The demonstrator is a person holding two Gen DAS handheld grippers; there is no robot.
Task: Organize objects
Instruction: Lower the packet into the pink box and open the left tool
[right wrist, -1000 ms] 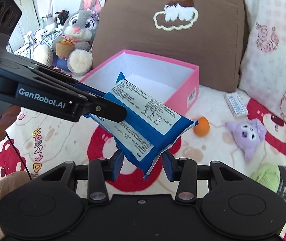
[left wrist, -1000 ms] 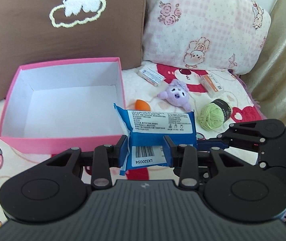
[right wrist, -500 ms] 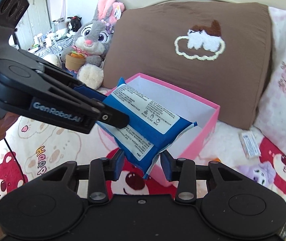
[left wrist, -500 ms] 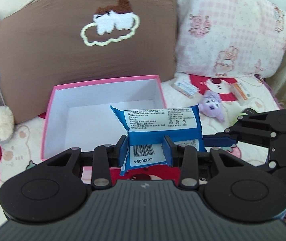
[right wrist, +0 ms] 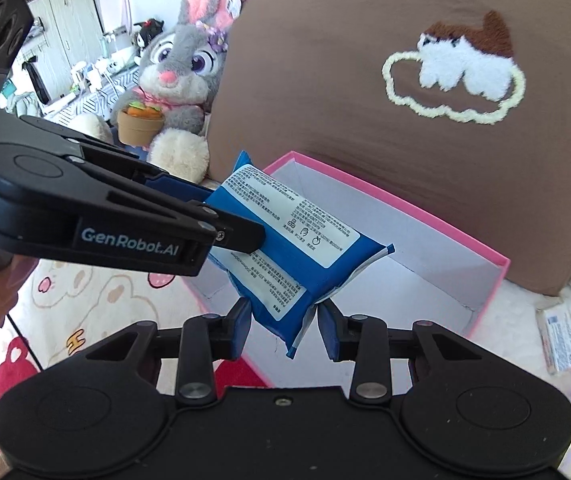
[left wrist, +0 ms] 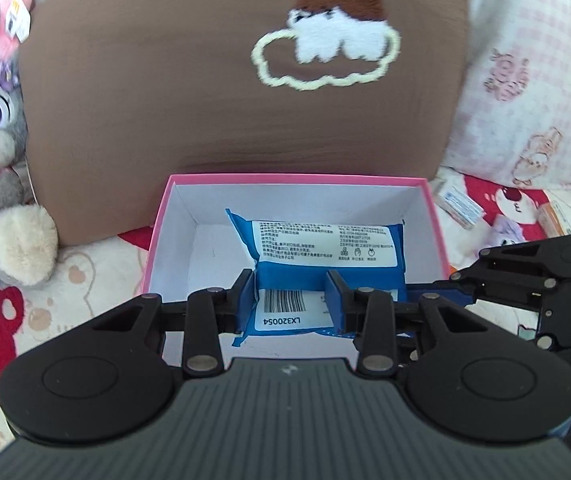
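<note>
Left claw point(left wrist: 290, 294): I am pinching the near edge of the blue wipes pack point(left wrist: 317, 256), low centre of the frame.
Right claw point(right wrist: 285, 322): its jaws have just been closing; I am nipping the pack's corner.
Change: I am now carrying the pack over the pink box point(left wrist: 431, 216); a second ago it was over the bed beside the box.
Meaning: I am judging placement close; lowering and release remain.
Pose: I am tilting both claws steeply downward, meeting at the pack.
</note>
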